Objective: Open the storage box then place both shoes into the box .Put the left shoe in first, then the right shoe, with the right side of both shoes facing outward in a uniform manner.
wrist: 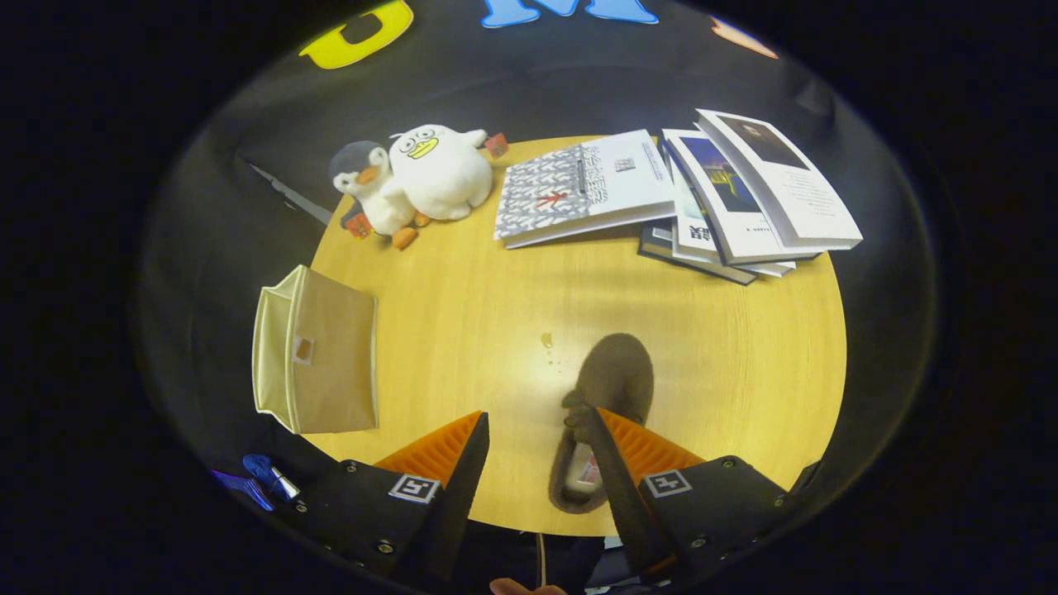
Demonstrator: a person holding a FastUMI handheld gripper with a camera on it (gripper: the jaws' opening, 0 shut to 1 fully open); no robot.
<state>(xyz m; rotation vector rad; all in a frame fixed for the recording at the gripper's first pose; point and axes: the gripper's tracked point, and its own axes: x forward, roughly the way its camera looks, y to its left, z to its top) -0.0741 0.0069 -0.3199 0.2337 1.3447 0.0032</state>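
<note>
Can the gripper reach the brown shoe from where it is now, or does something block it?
Probably yes. The gripper is open, and the brown shoe lies by one finger with bare table around it. The storage box, books and plush toys lie apart.

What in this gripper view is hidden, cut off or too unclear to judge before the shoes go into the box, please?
- Brown shoe: gripper view; one finger of the open gripper crosses its opening, so left or right is unclear.
- Storage box: gripper view; seen at an angle, so open or closed cannot be told.
- Stacked books: gripper view; upper books cover the lower ones.
- Penguin toy: gripper view; partly behind the white duck toy.
</note>
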